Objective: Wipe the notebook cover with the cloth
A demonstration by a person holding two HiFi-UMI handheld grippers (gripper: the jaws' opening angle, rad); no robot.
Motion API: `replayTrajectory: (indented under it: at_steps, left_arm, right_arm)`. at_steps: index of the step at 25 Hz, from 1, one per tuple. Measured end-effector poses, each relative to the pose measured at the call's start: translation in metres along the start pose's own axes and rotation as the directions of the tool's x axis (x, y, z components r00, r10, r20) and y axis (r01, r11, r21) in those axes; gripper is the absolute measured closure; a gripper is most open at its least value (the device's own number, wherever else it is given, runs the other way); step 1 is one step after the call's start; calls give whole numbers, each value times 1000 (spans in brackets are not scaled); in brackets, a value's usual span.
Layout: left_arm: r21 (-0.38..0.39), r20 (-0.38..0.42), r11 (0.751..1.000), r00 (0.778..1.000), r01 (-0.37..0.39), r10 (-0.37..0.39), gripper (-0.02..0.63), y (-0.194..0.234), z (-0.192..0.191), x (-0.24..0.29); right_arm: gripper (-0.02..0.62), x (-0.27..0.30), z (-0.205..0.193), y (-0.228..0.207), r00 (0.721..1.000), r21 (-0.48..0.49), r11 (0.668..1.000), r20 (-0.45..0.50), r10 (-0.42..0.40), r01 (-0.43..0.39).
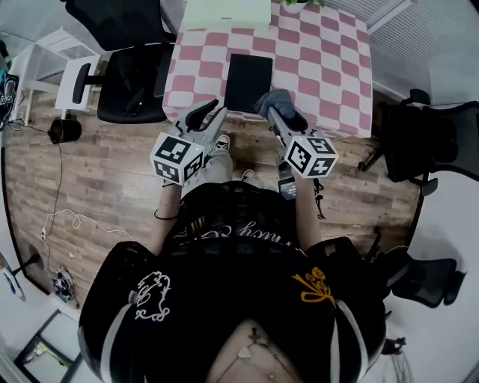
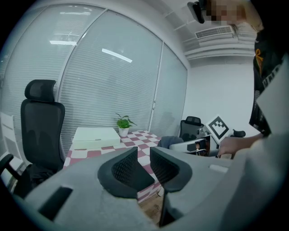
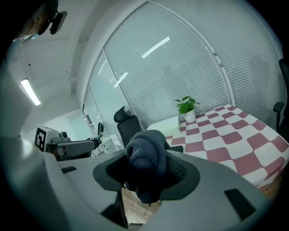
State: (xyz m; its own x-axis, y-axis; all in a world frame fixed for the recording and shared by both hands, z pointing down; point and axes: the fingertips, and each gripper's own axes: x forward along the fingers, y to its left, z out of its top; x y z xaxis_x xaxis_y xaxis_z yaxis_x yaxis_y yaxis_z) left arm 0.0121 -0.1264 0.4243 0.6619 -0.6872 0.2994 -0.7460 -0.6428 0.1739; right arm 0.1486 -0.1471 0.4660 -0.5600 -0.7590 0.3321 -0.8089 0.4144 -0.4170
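A black notebook [image 1: 248,81] lies flat on the pink-and-white checked table [image 1: 329,67], near its front edge. My right gripper [image 1: 281,111] is shut on a bunched dark grey cloth [image 1: 271,101] at the notebook's near right corner. In the right gripper view the cloth [image 3: 144,158] fills the gap between the jaws of that gripper [image 3: 146,167] and hides the notebook. My left gripper [image 1: 213,112] hovers at the table's front edge, just left of the notebook. Its jaws [image 2: 143,158] stand a narrow gap apart with nothing between them.
A white box [image 1: 226,13] and a small potted plant [image 2: 123,124] sit at the table's far end. Black office chairs stand left [image 1: 131,82] and right [image 1: 426,138] of the table, and a white chair [image 1: 67,75] stands further left. Below me is wooden floor.
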Motion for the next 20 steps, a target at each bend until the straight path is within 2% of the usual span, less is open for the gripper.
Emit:
replayTrajectory:
  at_steps: [4,10,15,20]
  left_arm:
    - [-17,-3,1000,1000,14,-14,526,31,5,18]
    - [-46,-16,998,999,49,-50,526,63,6,40]
    - [-51,-26,995,995,91,-92,526,77,6,52]
    - [-43,-31,990,990,133,-135,526,84,10,57]
  right_arm:
    - [426,25,2,-11,999,-9,999,-39,-33,33]
    - [426,69,-2,-29,978,-145,985,-174,-114,89]
    - [426,121,-6,-35,959,-225,973,-261,-114,54]
    - [426,179,-12,-37,936,-322,947,-325,-133,23]
